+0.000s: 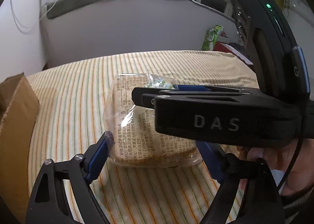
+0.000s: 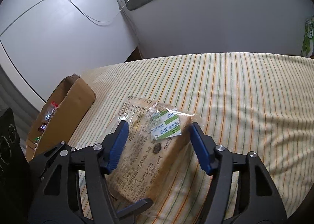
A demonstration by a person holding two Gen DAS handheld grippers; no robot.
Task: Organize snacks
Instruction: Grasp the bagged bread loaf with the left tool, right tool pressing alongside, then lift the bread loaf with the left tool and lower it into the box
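Lying: a bread pack (image 2: 149, 145) in clear printed wrap rests on the striped cloth (image 2: 245, 96), in the lower middle of the right wrist frame and the middle of the left wrist frame.
Bread pack detail: a small green and white sachet (image 2: 165, 126) shows under the wrap near its far end; black printed text covers the top side.
Right gripper (image 2: 159, 141): its two blue fingers (image 2: 118, 145) stand on both sides of the pack at the far half. The left pad is against the wrap; the right pad is just beside the edge, and I cannot tell if it presses.
Left gripper (image 1: 155, 141): its jaws stand wide apart around the near end of the pack. The left blue pad (image 1: 100, 153) is just beside the wrap; the other finger is mostly hidden behind the right gripper body.
Cardboard box (image 2: 64, 114): stands open at the left of the pack, near but apart from it, with small wrapped snacks (image 2: 48, 115) inside.
Hand (image 1: 270, 167): part of a person's hand holds the right gripper handle, lower right of the left wrist frame.
Background: a green tissue pack (image 1: 213, 37) at the upper right, well apart from the bread.
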